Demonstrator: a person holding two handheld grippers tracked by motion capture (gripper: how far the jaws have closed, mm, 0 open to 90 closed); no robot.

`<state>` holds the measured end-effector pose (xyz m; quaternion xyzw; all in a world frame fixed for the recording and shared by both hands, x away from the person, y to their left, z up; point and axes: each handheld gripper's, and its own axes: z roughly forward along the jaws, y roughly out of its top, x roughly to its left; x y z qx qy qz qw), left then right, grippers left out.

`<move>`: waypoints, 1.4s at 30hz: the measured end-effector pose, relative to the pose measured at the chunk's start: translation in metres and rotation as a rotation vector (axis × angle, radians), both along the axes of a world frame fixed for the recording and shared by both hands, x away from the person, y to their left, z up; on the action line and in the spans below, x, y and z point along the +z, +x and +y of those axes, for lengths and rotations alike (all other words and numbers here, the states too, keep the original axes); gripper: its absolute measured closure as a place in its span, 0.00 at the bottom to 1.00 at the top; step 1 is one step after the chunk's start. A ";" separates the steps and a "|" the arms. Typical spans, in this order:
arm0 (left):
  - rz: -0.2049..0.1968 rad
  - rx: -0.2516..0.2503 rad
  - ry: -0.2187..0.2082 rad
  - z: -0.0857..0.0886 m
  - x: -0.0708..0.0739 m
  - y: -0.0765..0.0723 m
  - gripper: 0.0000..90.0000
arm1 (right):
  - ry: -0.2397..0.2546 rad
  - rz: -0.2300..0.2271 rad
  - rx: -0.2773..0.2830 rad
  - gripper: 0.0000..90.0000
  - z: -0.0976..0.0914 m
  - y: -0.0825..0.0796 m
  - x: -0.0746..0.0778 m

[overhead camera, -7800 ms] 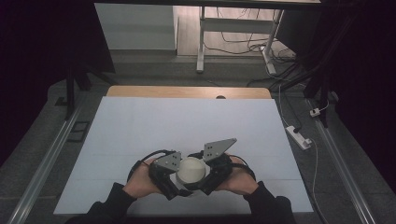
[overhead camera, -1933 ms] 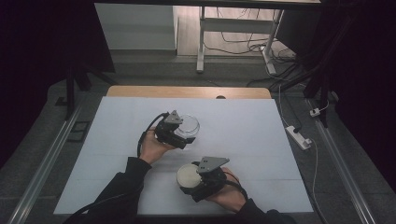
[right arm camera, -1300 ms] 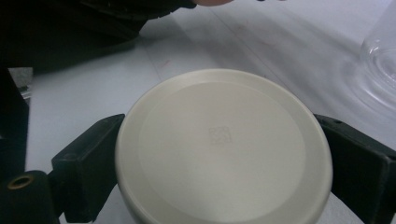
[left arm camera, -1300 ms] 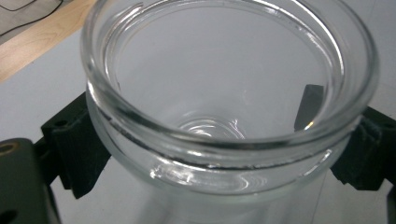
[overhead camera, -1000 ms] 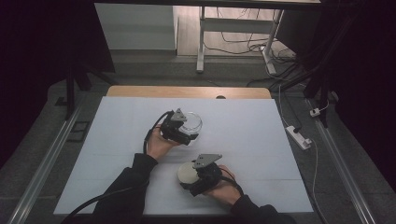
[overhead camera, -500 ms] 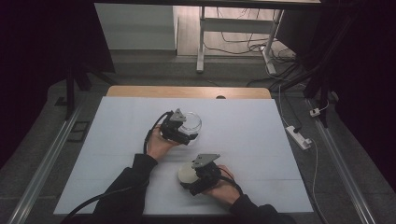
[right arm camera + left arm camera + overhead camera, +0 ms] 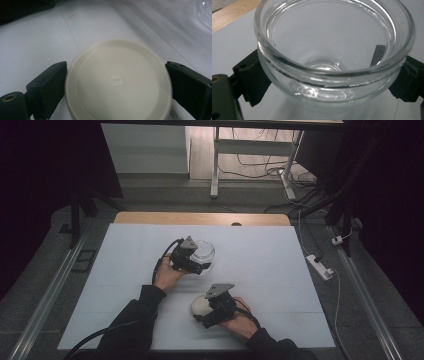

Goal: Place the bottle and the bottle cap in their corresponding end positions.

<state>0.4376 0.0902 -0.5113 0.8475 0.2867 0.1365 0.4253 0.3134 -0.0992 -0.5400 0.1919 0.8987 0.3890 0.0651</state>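
On the white table (image 7: 280,270), the left gripper (image 7: 192,262) clamps the open glass jar (image 7: 204,251) mid-table; nearer the person, the right gripper (image 7: 207,309) grips the cream lid (image 7: 200,305), seemingly just above the surface. Smooth glass could slip or tip if squeezed unevenly. Since 7.8 seconds ago, lid and jar have separated.

Both arms wear dark long sleeves (image 7: 131,317). Each black two-jaw left gripper (image 7: 199,262) and right gripper (image 7: 201,308) carries a grey three-cornered plate (image 7: 219,290); a black cable (image 7: 159,262) loops at nine o'clock. The jaws are blocky, matte black, with a brass-ringed screw hole (image 7: 9,97).
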 end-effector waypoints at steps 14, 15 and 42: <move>0.041 -0.010 0.008 0.006 0.007 -0.006 0.00 | 0.044 0.004 -0.009 0.03 -0.004 0.000 0.007; 0.044 -0.009 0.007 0.006 0.007 -0.007 0.00 | 0.047 0.004 -0.009 0.03 -0.005 0.000 0.008; 0.114 -0.049 -0.004 0.024 0.005 -0.038 0.00 | 0.066 0.007 -0.039 0.00 -0.021 0.001 0.022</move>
